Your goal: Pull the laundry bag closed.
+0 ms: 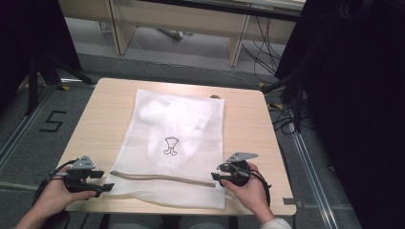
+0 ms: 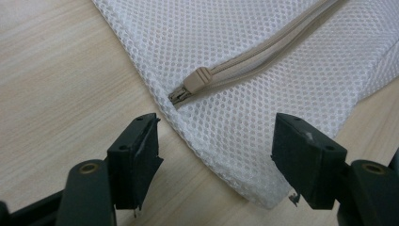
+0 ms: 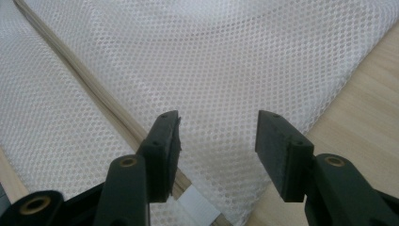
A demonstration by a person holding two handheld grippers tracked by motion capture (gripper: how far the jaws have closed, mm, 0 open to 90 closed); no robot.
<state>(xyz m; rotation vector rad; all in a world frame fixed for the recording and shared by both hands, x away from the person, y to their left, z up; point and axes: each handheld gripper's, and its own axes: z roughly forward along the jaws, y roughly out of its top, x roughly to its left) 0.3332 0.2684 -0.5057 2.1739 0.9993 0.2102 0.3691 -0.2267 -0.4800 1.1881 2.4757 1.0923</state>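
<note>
White mesh bag [image 1: 176, 143] laid flat on wood-grain table [image 1: 248, 124], beige zip [image 1: 162, 178] (honeycomb weave around it), left gripper [image 1: 106, 187] and right gripper [image 1: 216, 177] held wide at bag's near corners, nothing gripped.

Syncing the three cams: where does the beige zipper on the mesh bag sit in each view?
High view: zipper runs across the near end of the white mesh bag, between the two grippers.
Left gripper view: it slants in from the upper right and ends at its pull tab, above the open jaws.
Right gripper view: it slants from upper left down to the left jaw.
Shared landmark: the light wooden table.
</note>
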